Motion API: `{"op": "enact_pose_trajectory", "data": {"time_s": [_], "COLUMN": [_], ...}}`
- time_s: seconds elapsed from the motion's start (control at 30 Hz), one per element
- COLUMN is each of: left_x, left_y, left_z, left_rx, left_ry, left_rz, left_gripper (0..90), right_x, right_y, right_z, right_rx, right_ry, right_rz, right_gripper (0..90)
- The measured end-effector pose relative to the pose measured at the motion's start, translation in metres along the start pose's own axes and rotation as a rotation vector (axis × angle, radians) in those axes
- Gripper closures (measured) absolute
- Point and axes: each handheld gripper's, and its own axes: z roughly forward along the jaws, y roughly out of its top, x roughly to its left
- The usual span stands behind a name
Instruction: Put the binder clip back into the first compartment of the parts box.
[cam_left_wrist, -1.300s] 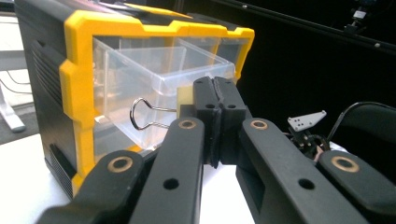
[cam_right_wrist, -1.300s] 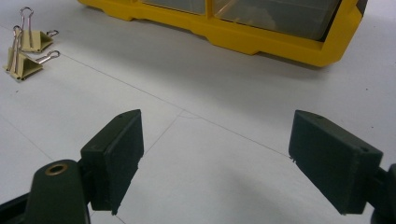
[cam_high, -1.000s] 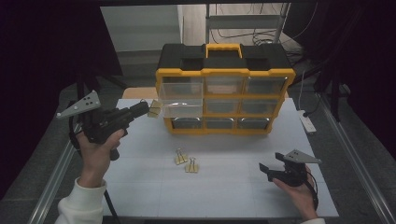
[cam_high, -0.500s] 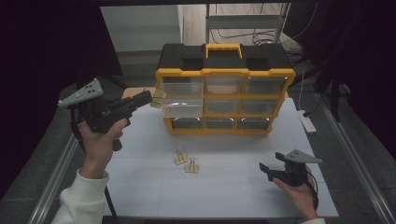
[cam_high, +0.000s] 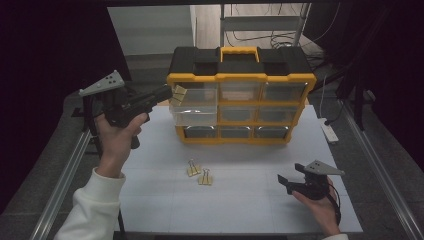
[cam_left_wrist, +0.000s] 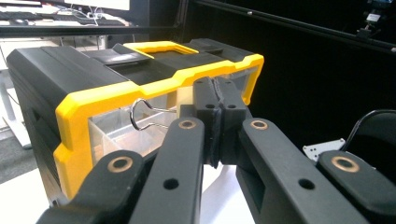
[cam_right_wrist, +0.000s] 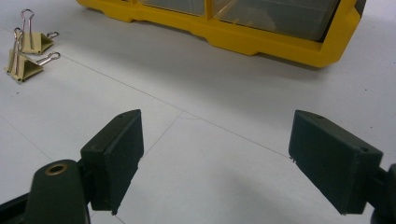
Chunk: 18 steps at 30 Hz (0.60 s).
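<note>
While my left claw (cam_high: 169, 95) grips one binder clip (cam_high: 178, 94) by its body, holding it just above the pulled-out top-left drawer (cam_high: 192, 114) of the yellow-and-black organizer (cam_high: 241, 95) at the desk's far edge, I judge this the drop-off step: next I need to line the clip over the open drawer and spread the jaws. Counting outward, that is one clip held, two more clips (cam_high: 199, 173) lying near the middle of the desk, and nine drawers in one organizer. My right claw (cam_high: 289, 183) rests wide open and empty near the front right corner.
</note>
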Motion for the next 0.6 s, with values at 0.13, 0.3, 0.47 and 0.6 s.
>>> {"op": "enact_pose_trajectory", "data": {"time_s": [0.13,0.3,0.47,0.6], "left_x": [0.003,0.004,0.004,0.009], "left_y": [0.003,0.005,0.007,0.007], "left_z": [0.009,0.019,0.028,0.042], "left_rx": [0.001,0.009,0.017,0.037], "left_ry": [-0.002,0.001,-0.002,0.011], "left_rz": [-0.010,-0.006,-0.008,-0.008], "left_gripper": [89.4,89.3,89.3,88.7], "right_x": [0.000,0.000,0.000,0.000], "right_y": [0.000,0.000,0.000,0.000], "right_z": [0.000,0.000,0.000,0.000], "right_rx": [0.002,0.000,0.003,0.000], "right_ry": [0.007,0.003,0.008,0.003], "right_rz": [-0.001,-0.002,0.000,-0.002], "right_gripper": [18.3,18.3,18.2,18.4]}}
